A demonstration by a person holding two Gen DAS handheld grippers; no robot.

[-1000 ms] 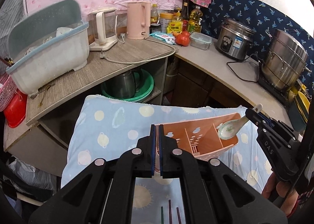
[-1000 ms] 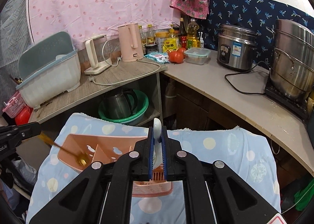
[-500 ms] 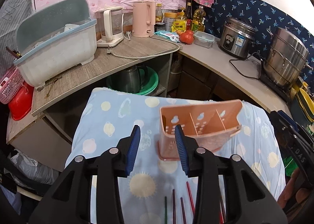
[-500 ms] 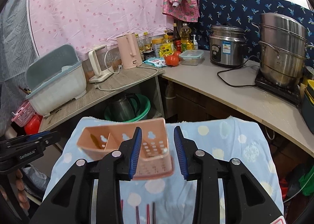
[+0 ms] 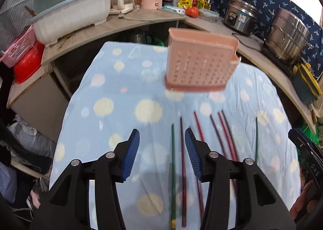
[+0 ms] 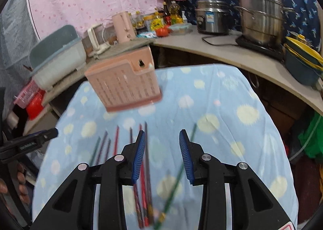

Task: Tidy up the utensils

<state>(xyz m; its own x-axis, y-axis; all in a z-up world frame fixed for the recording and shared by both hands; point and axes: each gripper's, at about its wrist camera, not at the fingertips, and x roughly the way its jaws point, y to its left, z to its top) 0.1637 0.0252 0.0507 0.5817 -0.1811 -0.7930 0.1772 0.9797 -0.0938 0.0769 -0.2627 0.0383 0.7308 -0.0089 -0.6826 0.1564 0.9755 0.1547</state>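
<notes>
- Change since the earlier frames: both grippers have drawn back from the holder (image 5: 201, 62) and dropped toward the chopsticks (image 5: 182, 139) on the cloth (image 5: 113, 93). A second ago each was clamped on a spoon at the holder; no spoon is between the fingers now.
- Left gripper (image 5: 162, 152): its jaws have just been opening and now stand apart, with nothing between the pads. In the left wrist view a green chopstick (image 5: 172, 161) and a dark red one lie on the cloth in the gap, untouched.
- Right gripper (image 6: 162, 154): jaws apart and empty. They opened within the last second. A lone green chopstick (image 6: 177, 171) runs slantwise under the gap.
- Holder: upright on the cloth, its perforated wall facing both cameras. Its inside is hidden from here, so its contents cannot be told.
- Chopsticks: all lie on the near side of the holder, between it and the grippers. Their long axes run roughly toward the holder, fanned slightly. The main bunch (image 6: 144, 169) sits to the left of the right gripper's gap; the lone green stick lies apart, on the right.
- Relation governing the next move (judgement): each gripper points nearly along the sticks beneath it, so the pads already flank them. The left gripper is nearer the leftmost pair; the right gripper is nearer the lone green stick.
- Image blur limits any exact stick count.
</notes>
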